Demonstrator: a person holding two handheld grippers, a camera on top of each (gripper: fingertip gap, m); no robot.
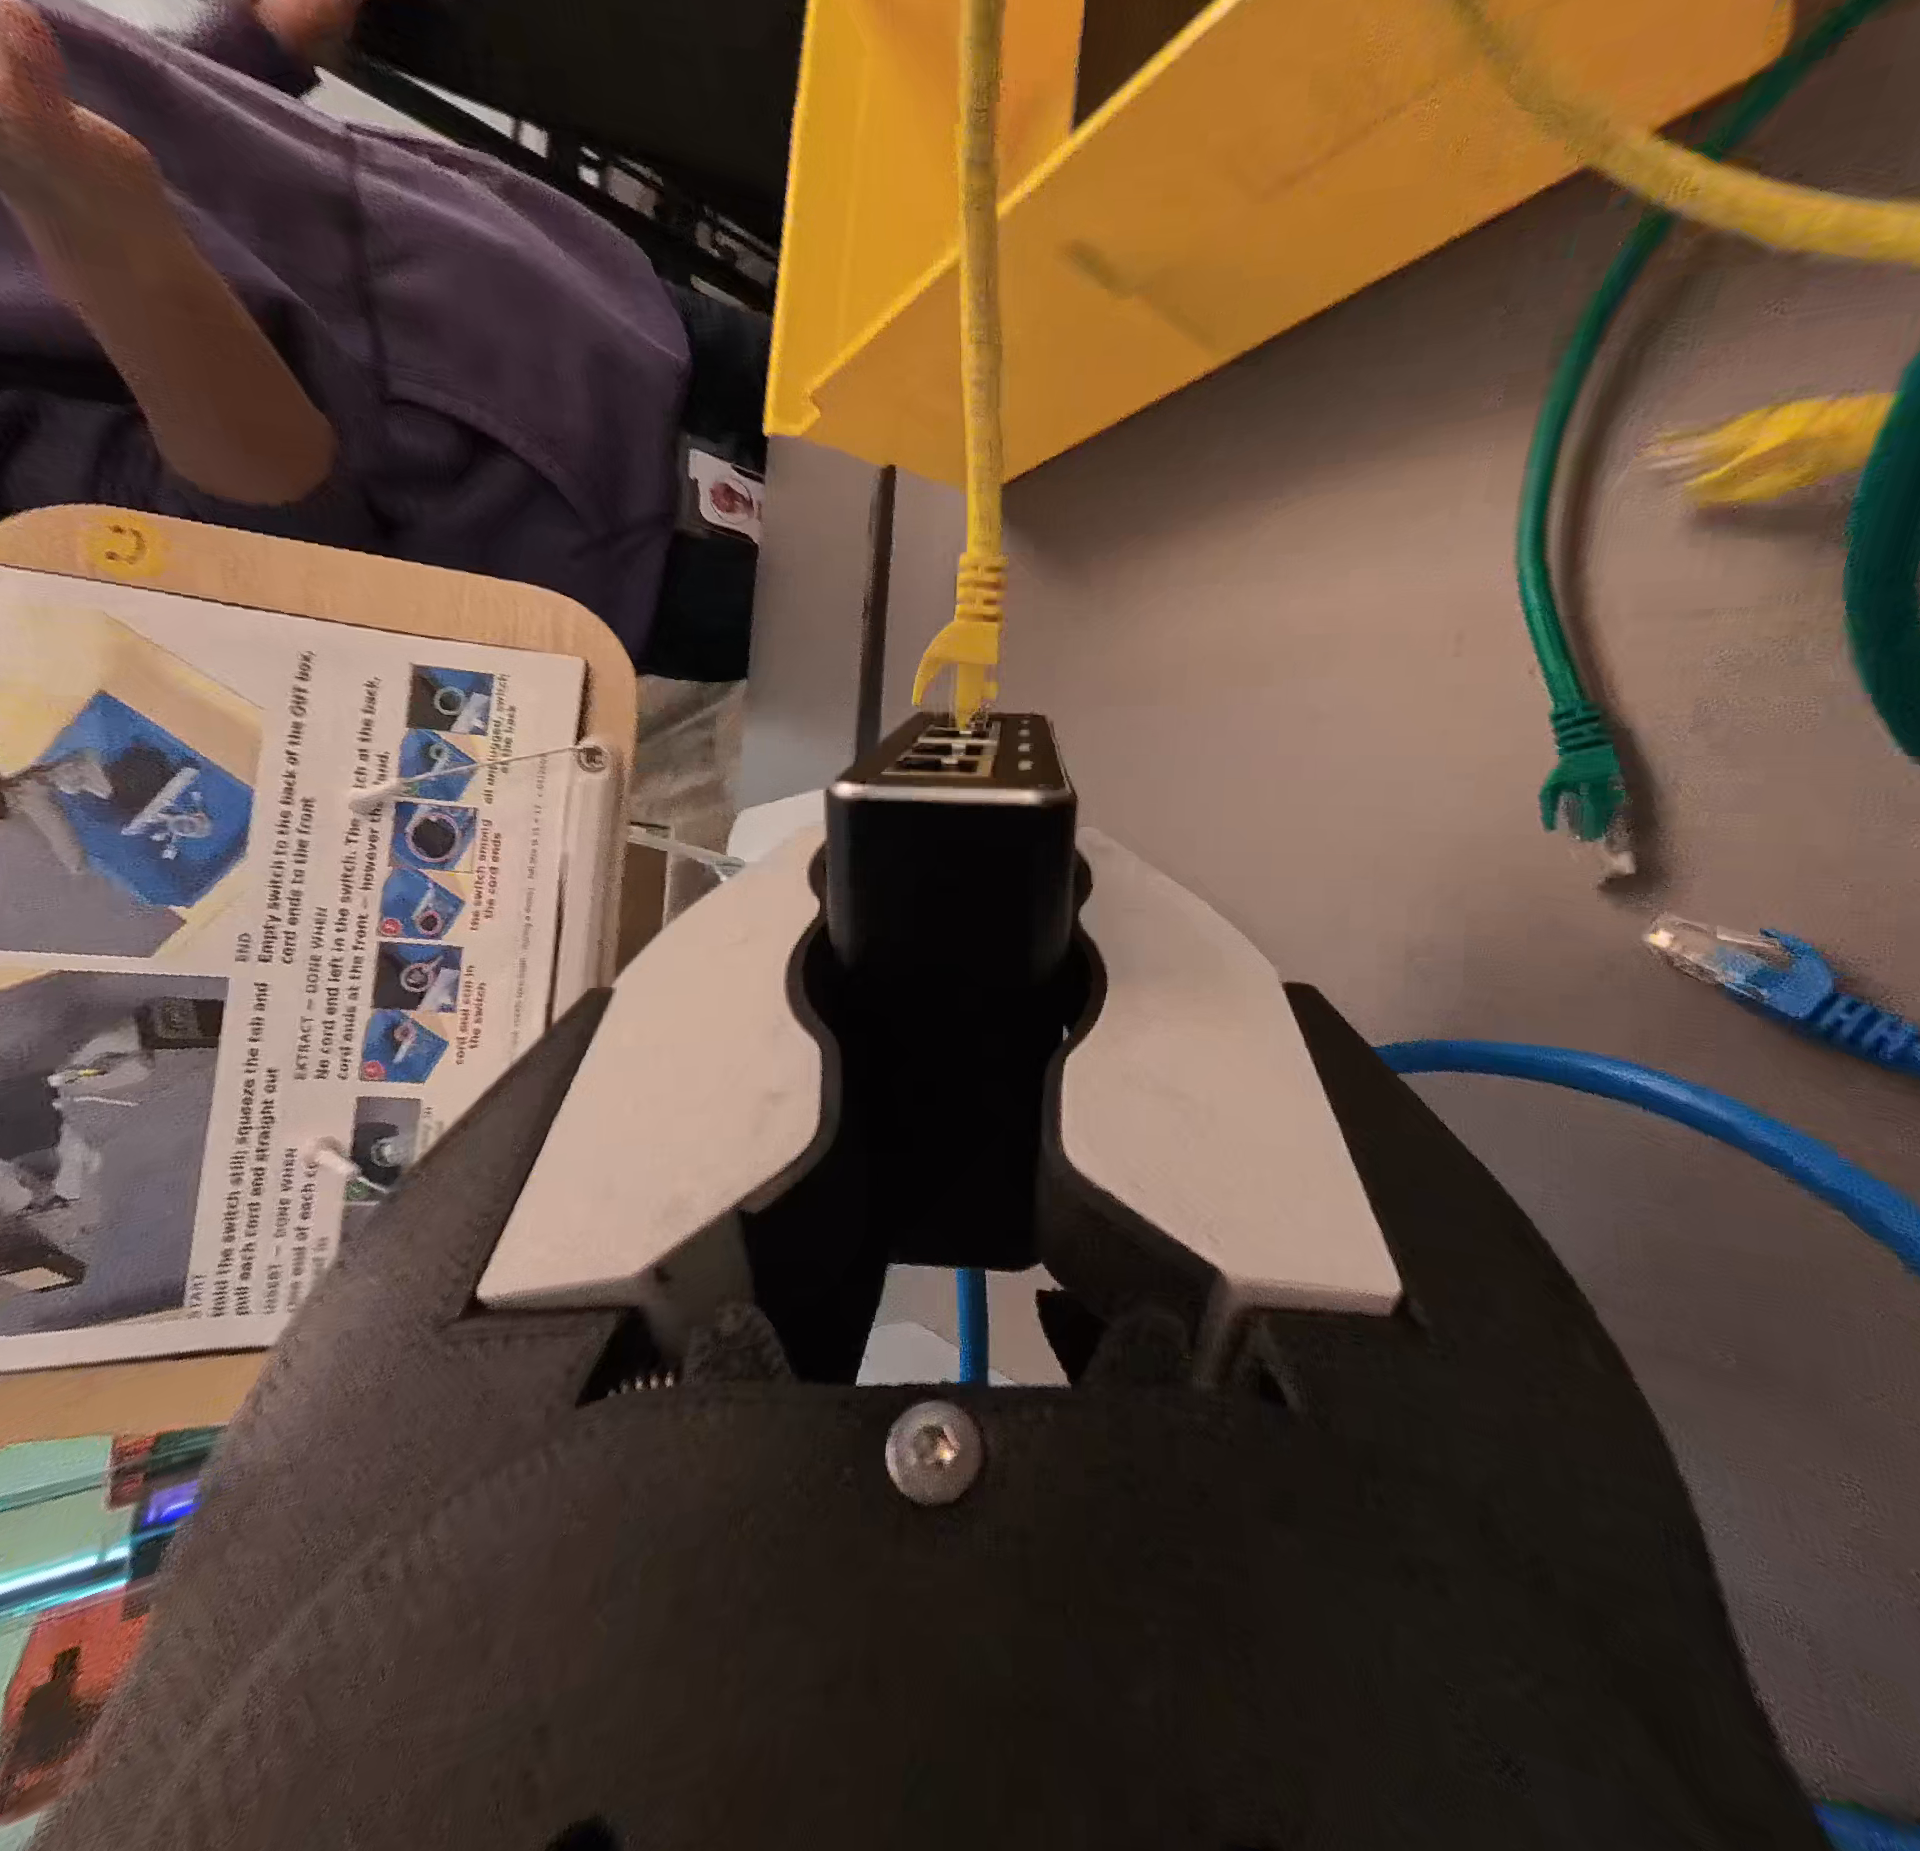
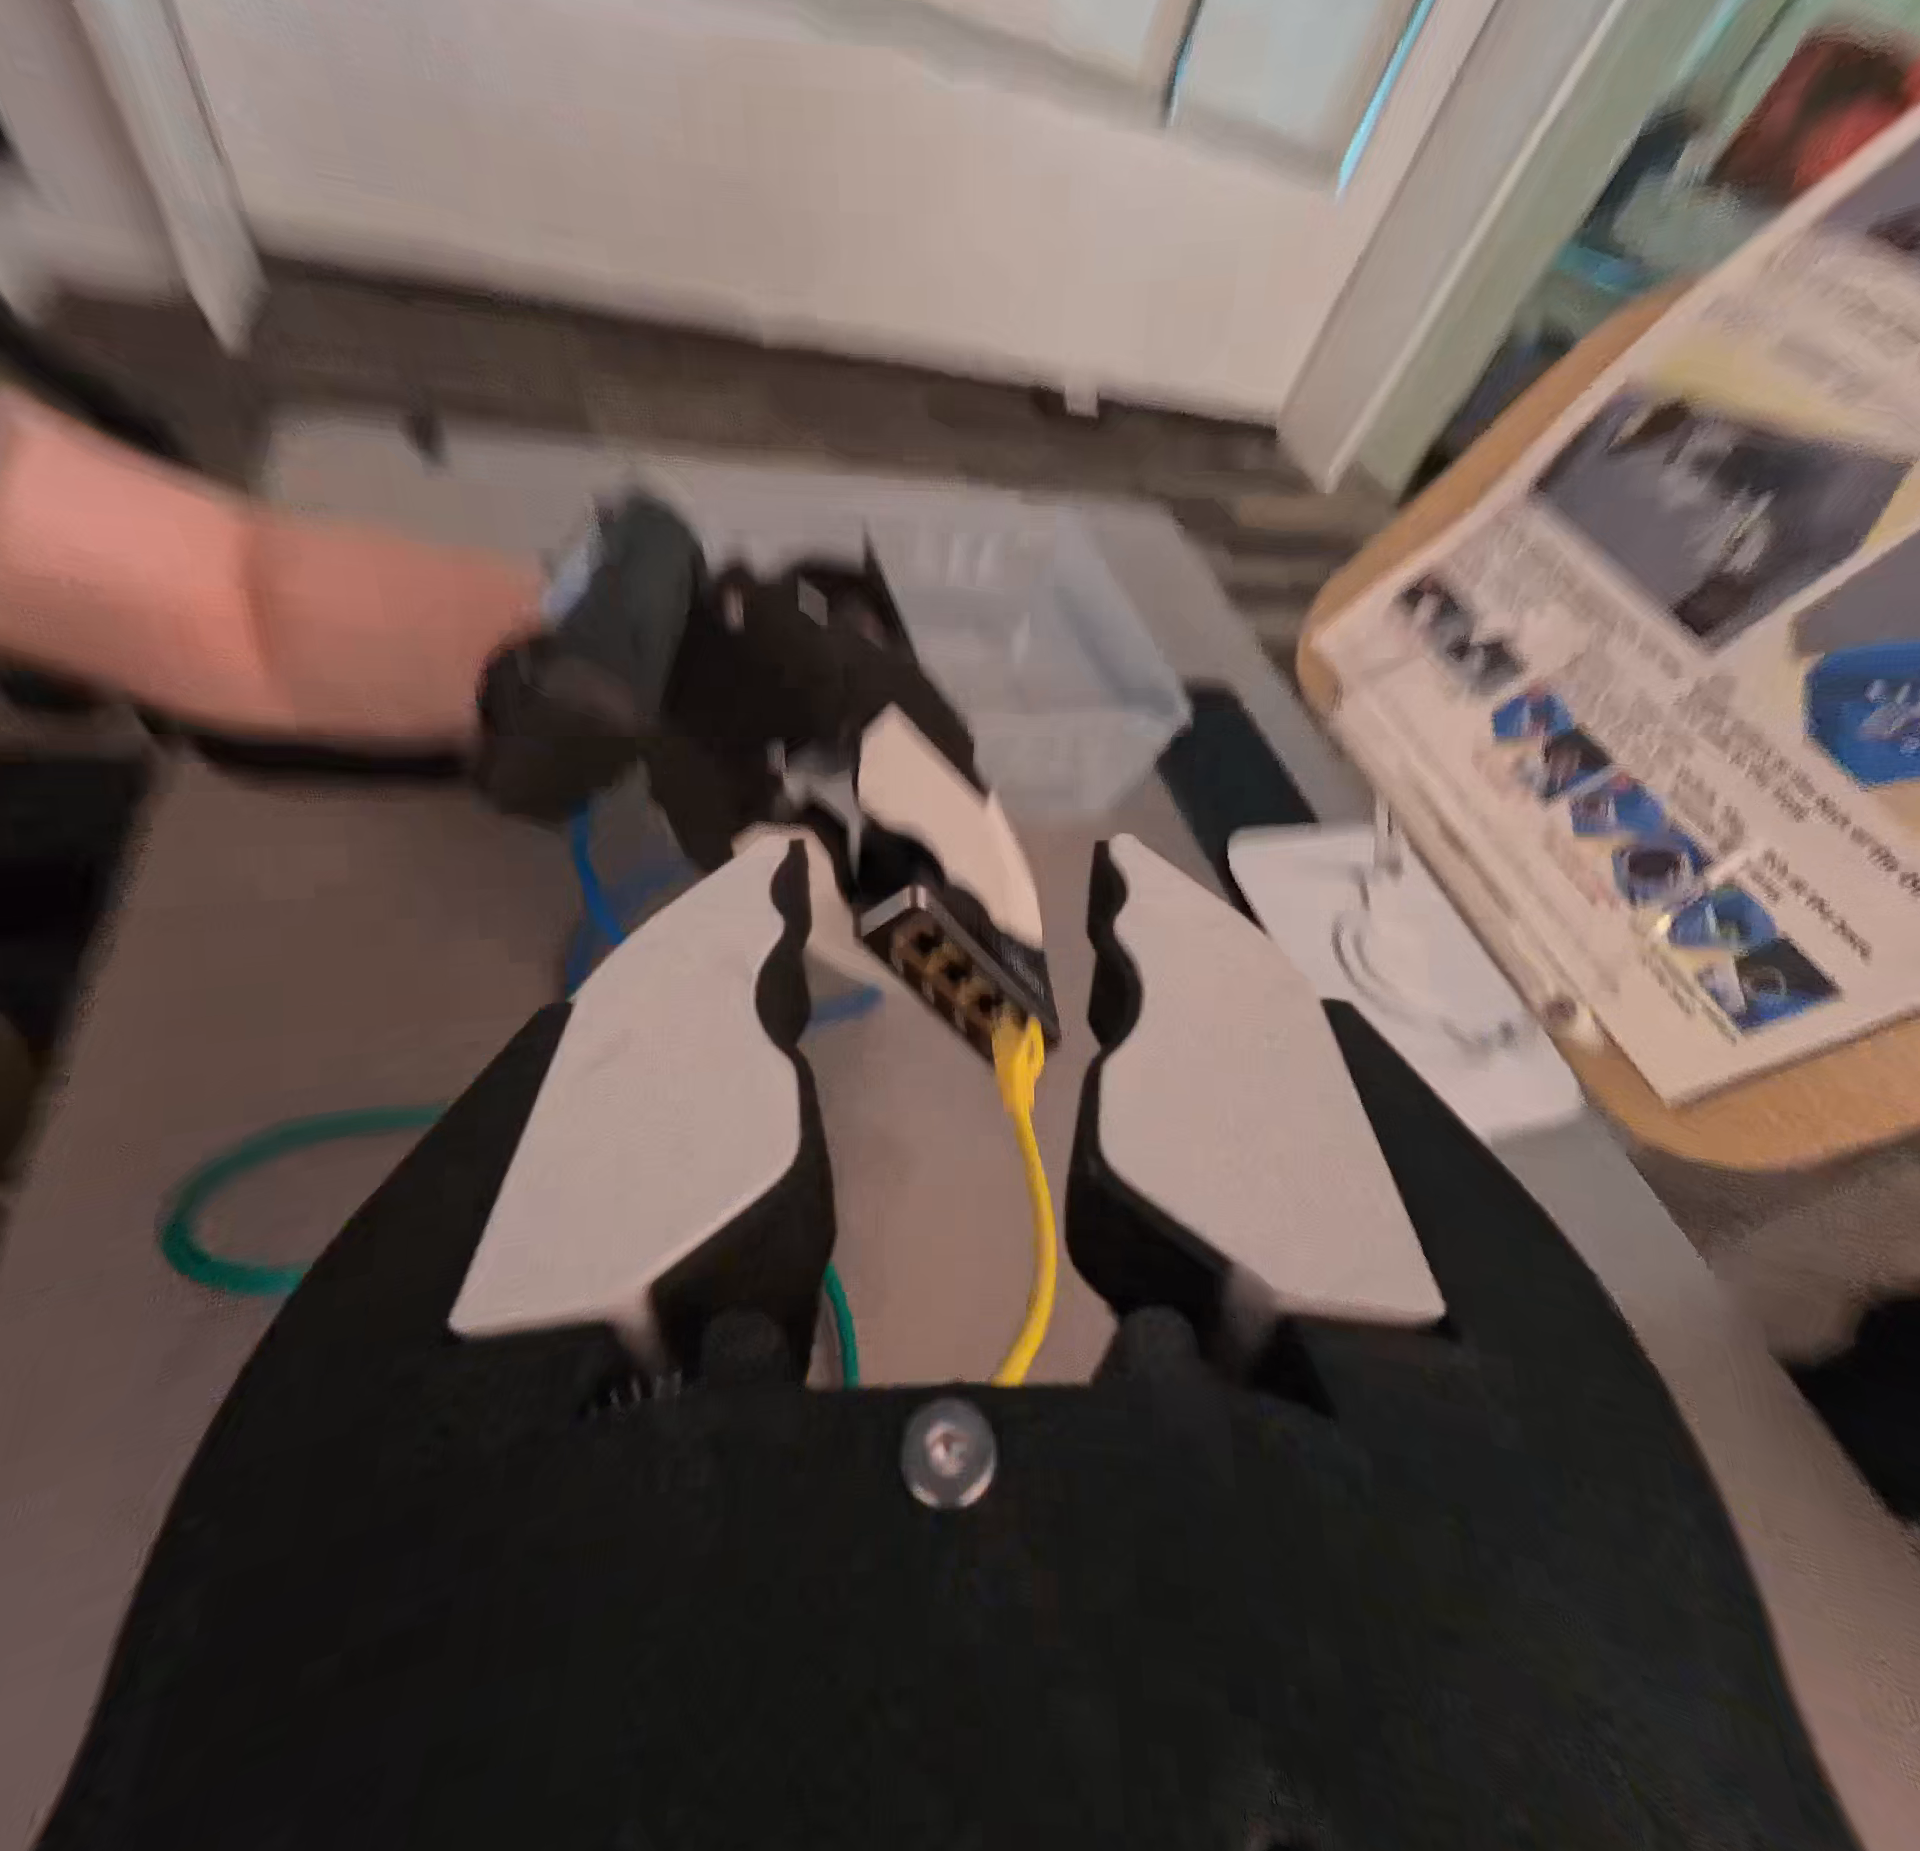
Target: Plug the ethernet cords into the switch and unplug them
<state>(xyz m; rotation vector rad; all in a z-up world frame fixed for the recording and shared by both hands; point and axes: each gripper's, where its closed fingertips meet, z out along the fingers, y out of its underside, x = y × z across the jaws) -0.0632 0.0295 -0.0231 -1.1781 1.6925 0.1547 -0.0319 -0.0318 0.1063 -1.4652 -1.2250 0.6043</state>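
My left gripper (image 1: 951,866) is shut on the black switch (image 1: 951,866) and holds it with its ports facing away. A yellow cord (image 1: 977,347) is plugged into one port, its plug (image 1: 966,648) standing at the switch's far face. In the right wrist view the switch (image 2: 961,960) lies ahead with the yellow cord (image 2: 1029,1178) running from a port back between my right gripper's fingers (image 2: 644,1074). My right gripper (image 2: 945,928) is open and holds nothing. The left gripper (image 2: 883,762) shows beyond the switch. Loose green (image 1: 1579,773), blue (image 1: 1756,970) and yellow (image 1: 1766,445) plugs lie on the grey table.
A yellow bin (image 1: 1195,191) stands behind the switch. A wooden board with an instruction sheet (image 1: 260,918) stands at the left, also in the right wrist view (image 2: 1662,762). A person's arm (image 2: 208,627) holds the left gripper. A clear plastic container (image 2: 1060,679) sits farther back. Left tips to right tips: about 15 cm.
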